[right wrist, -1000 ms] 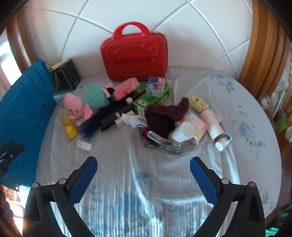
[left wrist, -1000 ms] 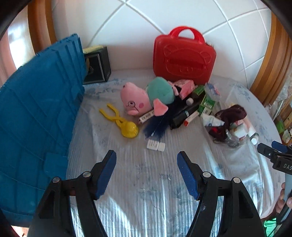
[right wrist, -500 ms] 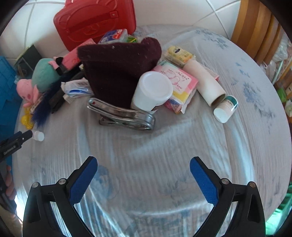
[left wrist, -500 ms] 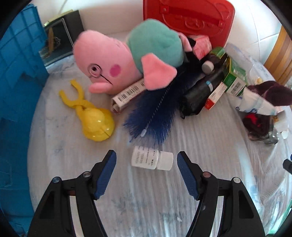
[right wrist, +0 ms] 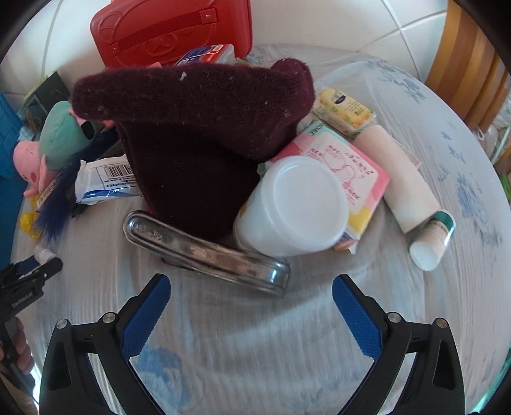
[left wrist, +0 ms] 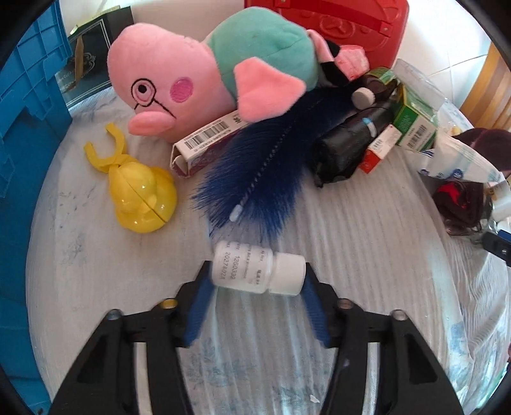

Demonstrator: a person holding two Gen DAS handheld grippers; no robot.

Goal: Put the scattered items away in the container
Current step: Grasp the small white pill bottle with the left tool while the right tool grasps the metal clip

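A small white bottle [left wrist: 246, 268] lies on its side on the bedsheet, between the fingers of my left gripper [left wrist: 257, 274]. The jaws are closing, and the blue pads touch its base and its cap. My right gripper [right wrist: 250, 284] is open, just in front of a long metal clip [right wrist: 198, 245]. Behind the clip are a white jar [right wrist: 293, 207] and a maroon knit hat [right wrist: 198, 127]. The blue crate [left wrist: 28, 127] stands at the left edge.
Beyond the bottle lie a pink plush pig [left wrist: 179, 73], a yellow toy [left wrist: 140, 194], a blue feathery brush [left wrist: 265, 166], boxes and a red case [left wrist: 335, 19]. A pink tissue pack [right wrist: 345, 159] and a white tube [right wrist: 412, 191] lie right of the jar.
Both grippers came down and forward to the pile. The left jaws have narrowed onto the white bottle. The right jaws stay wide and are closer to the metal clip.
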